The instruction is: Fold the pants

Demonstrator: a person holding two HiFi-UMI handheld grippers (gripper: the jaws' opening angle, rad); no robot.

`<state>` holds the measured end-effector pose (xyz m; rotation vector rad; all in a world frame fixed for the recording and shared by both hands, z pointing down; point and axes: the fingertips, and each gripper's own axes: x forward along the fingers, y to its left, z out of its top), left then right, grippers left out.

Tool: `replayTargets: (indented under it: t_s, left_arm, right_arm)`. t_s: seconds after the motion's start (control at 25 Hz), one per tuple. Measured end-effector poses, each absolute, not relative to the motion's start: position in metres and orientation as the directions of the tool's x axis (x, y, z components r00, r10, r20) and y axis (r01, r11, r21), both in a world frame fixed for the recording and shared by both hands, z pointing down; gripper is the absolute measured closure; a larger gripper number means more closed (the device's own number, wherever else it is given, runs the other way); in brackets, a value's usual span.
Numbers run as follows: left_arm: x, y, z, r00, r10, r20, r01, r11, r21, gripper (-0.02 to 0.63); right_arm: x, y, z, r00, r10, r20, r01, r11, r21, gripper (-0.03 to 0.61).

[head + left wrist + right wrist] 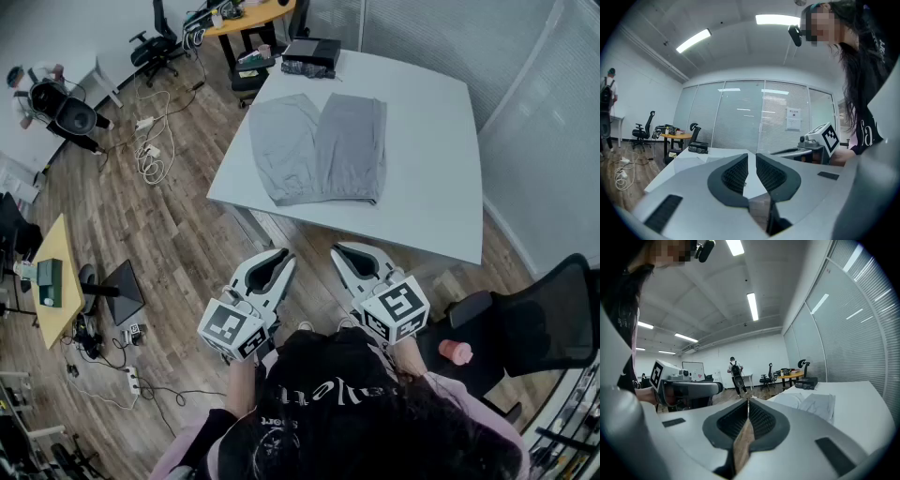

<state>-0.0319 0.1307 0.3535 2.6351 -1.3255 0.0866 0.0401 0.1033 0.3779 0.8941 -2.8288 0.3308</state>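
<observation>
Wood-plank floor [178, 253]; white table [431, 178]; blinds-covered glass wall [740, 122]; ceiling strip lights [693, 41]; black office chairs [155, 47].

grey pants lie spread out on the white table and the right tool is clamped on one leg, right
No. The grey pants do lie spread out on the white table, but the right tool is shut on nothing, short of the table, as the right gripper view shows.
</observation>
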Motion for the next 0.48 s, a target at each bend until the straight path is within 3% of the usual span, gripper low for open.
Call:
replayTargets:
  t_s: [0.48]
  left_arm:
    - [-0.018, 0.121, 0.356, 0.602, -0.785, 0.147, -0.798, -0.587, 0.140, 0.566]
  right_arm:
    - [0.057, 0.094, 0.382, -0.799, -0.561, 0.218, -0.596, 0.787, -0.160, 0.552]
